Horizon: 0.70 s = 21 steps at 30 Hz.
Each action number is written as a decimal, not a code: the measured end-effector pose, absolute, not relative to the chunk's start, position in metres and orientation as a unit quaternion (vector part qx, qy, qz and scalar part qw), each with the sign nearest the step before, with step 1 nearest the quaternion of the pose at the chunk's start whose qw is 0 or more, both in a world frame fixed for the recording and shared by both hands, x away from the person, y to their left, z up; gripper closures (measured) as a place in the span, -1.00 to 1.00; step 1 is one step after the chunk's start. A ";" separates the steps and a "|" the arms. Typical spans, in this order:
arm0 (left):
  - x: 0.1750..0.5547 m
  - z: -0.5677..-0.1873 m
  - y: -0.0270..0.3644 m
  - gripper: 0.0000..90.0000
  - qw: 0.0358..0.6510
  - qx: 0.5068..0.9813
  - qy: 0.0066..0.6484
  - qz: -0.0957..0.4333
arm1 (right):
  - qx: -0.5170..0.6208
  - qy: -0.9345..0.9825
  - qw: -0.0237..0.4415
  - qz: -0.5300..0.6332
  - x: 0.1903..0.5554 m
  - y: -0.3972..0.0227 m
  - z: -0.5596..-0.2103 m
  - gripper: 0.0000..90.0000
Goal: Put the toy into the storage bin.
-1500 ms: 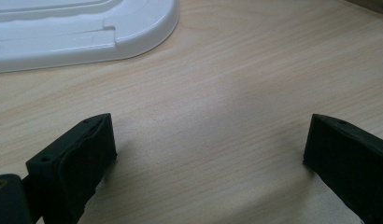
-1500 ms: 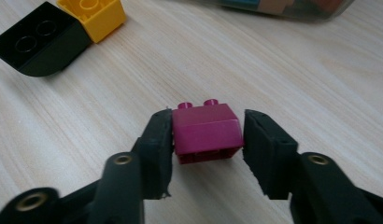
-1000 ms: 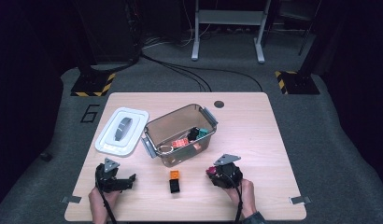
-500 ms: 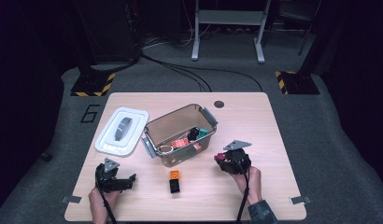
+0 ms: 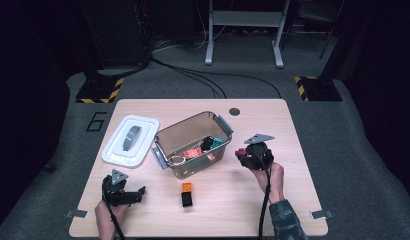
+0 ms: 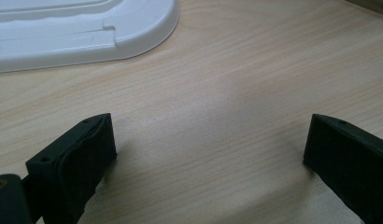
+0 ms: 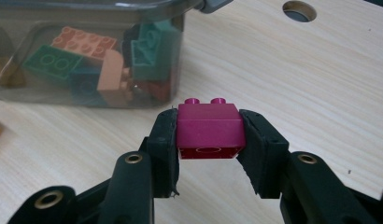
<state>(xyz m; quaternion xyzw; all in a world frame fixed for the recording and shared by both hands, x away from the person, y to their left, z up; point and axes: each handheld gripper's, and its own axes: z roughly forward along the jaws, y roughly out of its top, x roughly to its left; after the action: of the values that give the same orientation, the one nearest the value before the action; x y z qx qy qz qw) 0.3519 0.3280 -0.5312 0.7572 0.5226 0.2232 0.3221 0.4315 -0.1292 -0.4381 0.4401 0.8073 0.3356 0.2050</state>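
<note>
Carrying a magenta brick (image 5: 240, 151) towards the clear bin (image 5: 193, 145) is judged to be the step in hand. In the high view, the right gripper (image 5: 244, 154) is seen just beside the bin's right end; an orange brick (image 5: 186, 187) and a black brick (image 5: 187, 199) lie on the worktop (image 5: 293, 190), and the left gripper (image 5: 138, 192) rests near the white lid (image 5: 129, 140). In the left gripper view, its jaws stand wide apart over bare wood. In the right gripper view, the brick is clamped between the jaws, apparently clear of the worktop. Next, it should be raised over the rim and released.
</note>
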 end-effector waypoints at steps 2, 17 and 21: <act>0.352 -0.531 0.328 -0.95 0.322 0.757 0.522 0.223 | 0.441 0.807 0.210 0.333 0.435 -0.130 -0.436 0.31; 0.352 -0.532 0.328 -0.95 0.325 0.754 0.524 0.226 | 0.440 0.796 0.265 0.319 0.453 -0.128 -0.397 0.31; 0.352 -0.532 0.328 -0.95 0.325 0.755 0.523 0.225 | 0.438 0.793 0.276 0.321 0.458 -0.127 -0.384 0.31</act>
<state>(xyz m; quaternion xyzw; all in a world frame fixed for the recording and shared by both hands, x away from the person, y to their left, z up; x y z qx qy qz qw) 0.3520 0.3277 -0.5317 0.7550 0.5234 0.2248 0.3247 0.4580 -0.1268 -0.3836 0.4380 0.7934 0.3207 0.2755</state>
